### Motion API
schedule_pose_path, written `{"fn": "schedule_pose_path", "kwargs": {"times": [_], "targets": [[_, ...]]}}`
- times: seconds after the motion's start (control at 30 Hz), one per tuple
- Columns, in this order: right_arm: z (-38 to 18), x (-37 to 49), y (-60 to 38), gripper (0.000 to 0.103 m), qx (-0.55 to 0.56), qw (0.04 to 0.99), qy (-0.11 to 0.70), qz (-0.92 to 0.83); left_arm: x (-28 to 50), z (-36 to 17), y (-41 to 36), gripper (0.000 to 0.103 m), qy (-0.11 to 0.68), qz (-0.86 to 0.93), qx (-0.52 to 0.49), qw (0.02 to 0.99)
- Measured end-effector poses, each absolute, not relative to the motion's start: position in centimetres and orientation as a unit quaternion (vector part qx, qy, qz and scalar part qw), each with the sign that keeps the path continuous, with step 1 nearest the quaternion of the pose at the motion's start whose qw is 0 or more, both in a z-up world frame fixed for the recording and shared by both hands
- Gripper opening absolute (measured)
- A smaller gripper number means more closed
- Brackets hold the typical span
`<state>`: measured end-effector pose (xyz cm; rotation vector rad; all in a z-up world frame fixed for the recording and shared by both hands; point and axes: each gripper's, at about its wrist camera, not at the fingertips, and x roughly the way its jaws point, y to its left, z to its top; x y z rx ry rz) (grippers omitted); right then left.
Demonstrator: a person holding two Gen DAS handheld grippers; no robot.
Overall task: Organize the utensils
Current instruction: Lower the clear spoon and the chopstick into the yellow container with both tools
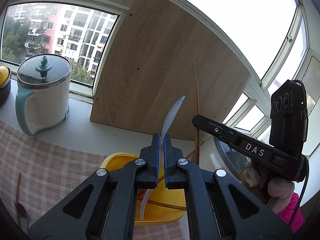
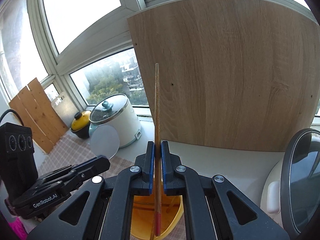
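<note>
Translucent white spoon (image 1: pixel 172 116), red-ended wooden chopstick (image 2: pixel 157 120)

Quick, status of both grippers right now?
Left gripper: shut on the white plastic spoon.
Right gripper: shut on the wooden chopstick.

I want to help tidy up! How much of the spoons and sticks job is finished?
Some is done: wooden sticks already lie in the yellow tub. In hand now: the left gripper is shut on a white plastic spoon and the right gripper on a chopstick, both over the tub. Still left: a fork lying on the checked cloth.
</note>
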<state>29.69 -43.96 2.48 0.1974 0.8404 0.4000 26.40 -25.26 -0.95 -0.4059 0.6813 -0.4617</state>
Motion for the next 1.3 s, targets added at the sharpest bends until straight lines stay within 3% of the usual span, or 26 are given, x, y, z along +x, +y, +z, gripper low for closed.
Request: {"fn": "schedule_pose_path", "kwargs": {"times": [0.9, 1.2, 1.3], "targets": [[-1.5, 29.2, -43.9, 0.005, 0.116, 0.874, 0.429, 0.195, 25.9, -2.6, -25.9, 0.001, 0.342, -0.197, -0.187, 0.9], [-0.8, 28.1, -44.3, 0.01, 0.112, 0.879, 0.427, 0.183, 24.5, -2.2, -25.3, 0.001, 0.345, -0.198, -0.18, 0.9], [-0.5, 27.6, -44.6, 0.011, 0.113, 0.88, 0.425, 0.177, 24.2, -2.1, -25.2, 0.016, 0.348, -0.196, -0.173, 0.9]]}}
